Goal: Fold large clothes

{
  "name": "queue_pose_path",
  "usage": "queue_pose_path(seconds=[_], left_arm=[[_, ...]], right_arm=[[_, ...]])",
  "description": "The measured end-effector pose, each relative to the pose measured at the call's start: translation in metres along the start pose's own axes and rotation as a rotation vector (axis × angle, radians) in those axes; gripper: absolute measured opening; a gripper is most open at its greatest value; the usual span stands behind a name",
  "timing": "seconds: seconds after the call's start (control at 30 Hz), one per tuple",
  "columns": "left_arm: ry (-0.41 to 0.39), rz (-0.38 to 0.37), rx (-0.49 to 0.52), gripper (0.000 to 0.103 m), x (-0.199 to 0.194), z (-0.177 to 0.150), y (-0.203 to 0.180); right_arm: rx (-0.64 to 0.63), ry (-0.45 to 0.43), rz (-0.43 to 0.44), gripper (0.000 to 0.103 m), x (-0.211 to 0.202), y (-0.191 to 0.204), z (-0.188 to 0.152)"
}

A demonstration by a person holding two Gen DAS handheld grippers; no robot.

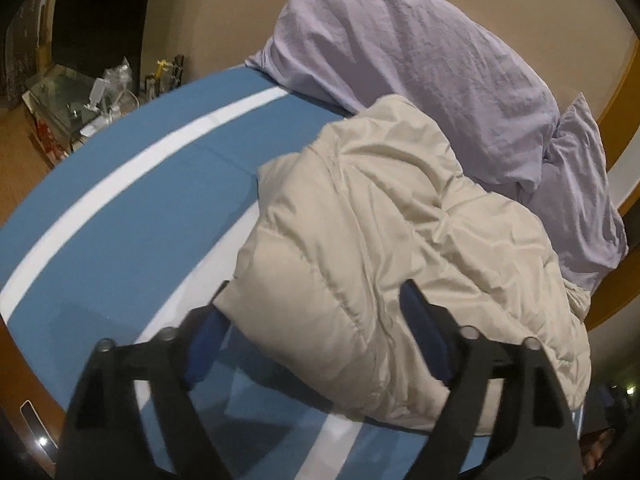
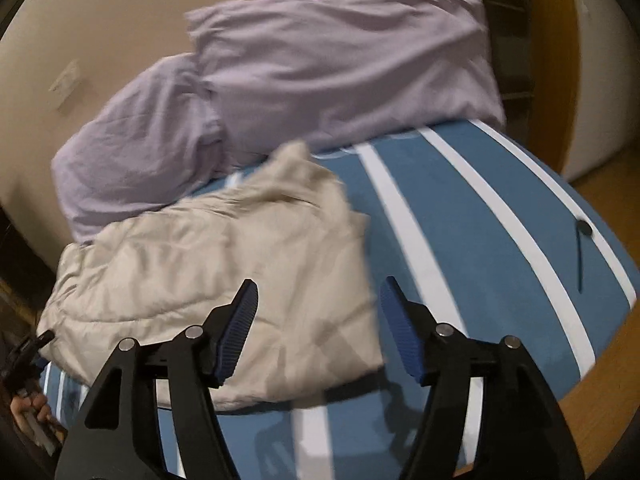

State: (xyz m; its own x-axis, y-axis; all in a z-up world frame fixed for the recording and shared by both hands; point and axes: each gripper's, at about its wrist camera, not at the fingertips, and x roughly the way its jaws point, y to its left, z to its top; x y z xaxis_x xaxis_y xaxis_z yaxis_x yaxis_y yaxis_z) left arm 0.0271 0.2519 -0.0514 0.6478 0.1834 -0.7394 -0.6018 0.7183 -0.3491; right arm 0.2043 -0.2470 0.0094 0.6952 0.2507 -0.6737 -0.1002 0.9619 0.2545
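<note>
1. Cream padded jacket [image 1: 384, 240] lies bunched on the bed [image 1: 120, 220], a blue cover with white stripes. In the left wrist view it fills the centre out to 4 o'clock; its far edge touches the lilac pillows [image 1: 420, 80] at 1 o'clock.
2. Left hand-held gripper [image 1: 316, 304]: jaws spread wide, nothing clamped. The jacket's near corner sits between the blue pads [image 1: 424, 332], apparently below them and free.
3. Right hand-held gripper [image 2: 316, 308]: jaws apart, empty, over the jacket's right edge. Jacket [image 2: 224, 280] runs from centre to 9 o'clock in this view, pillows [image 2: 280, 92] at 12.
4. Judgement: the fold looks rough, puffy and uneven, not finished.
5. Risk: slick, springy padding may unfold once left loose.
6. Risk: a shallow pinch would catch only the top layer and drag the fold apart.
7. Risk: pushing toward 1 o'clock could ruck the jacket against the pillows.
8. Small dark object [image 2: 585, 227] on the bed at 3 o'clock, well apart; identity unclear.
</note>
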Motion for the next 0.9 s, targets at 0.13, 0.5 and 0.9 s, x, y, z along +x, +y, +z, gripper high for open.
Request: queue_pose_path(seconds=[0.13, 0.5, 0.9], left_arm=[[0.009, -0.009, -0.015, 0.091, 0.001, 0.002, -0.003], [0.044, -0.006, -0.078, 0.092, 0.019, 0.005, -0.002], [0.019, -0.066, -0.155, 0.068, 0.031, 0.007, -0.006]], right_arm=[[-0.091, 0.011, 0.049, 0.068, 0.011, 0.036, 0.005], [-0.257, 0.081, 0.084, 0.068, 0.048, 0.103, -0.019], [-0.337, 0.150, -0.048, 0.070, 0.093, 0.108, -0.053]])
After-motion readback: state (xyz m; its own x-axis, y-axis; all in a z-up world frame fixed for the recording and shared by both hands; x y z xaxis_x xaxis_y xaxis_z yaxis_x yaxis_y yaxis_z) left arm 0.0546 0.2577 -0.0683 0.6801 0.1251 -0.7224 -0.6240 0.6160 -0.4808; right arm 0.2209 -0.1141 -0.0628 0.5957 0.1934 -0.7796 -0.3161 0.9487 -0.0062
